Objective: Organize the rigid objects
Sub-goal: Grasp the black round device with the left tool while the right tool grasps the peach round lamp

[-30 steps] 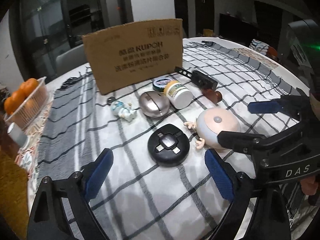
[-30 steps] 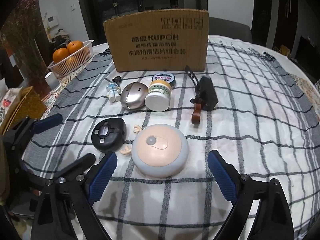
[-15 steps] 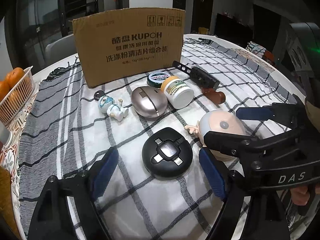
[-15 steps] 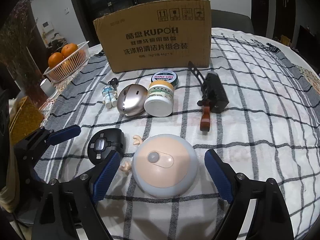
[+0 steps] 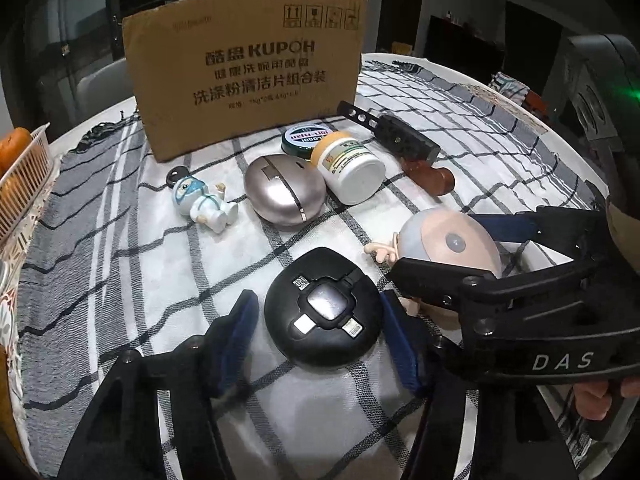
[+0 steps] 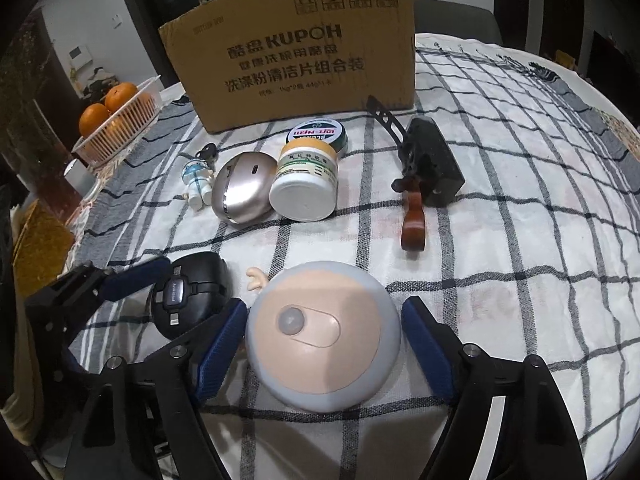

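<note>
- Between the left gripper's (image 5: pixel 320 336) blue pads, in the left wrist view, lay the black disc (image 5: pixel 323 312), flat on the checked cloth (image 5: pixel 132 280) with its plug face up. The jaws were closing, one pad at each side of its rim and small gaps showing, probably to take it across its width. Being round, it had no long axis.
- Beside it, the dome (image 5: pixel 448 240) sat inside the right gripper's fingers.
- Seen from the right wrist, the right gripper (image 6: pixel 324 344) straddled the dome (image 6: pixel 322 336), jaws closing but not yet pressing. Its oval sensor patch ran left to right; the little hand (image 6: pixel 258 278) pointed towards the box (image 6: pixel 296 60), likely the destination.
</note>
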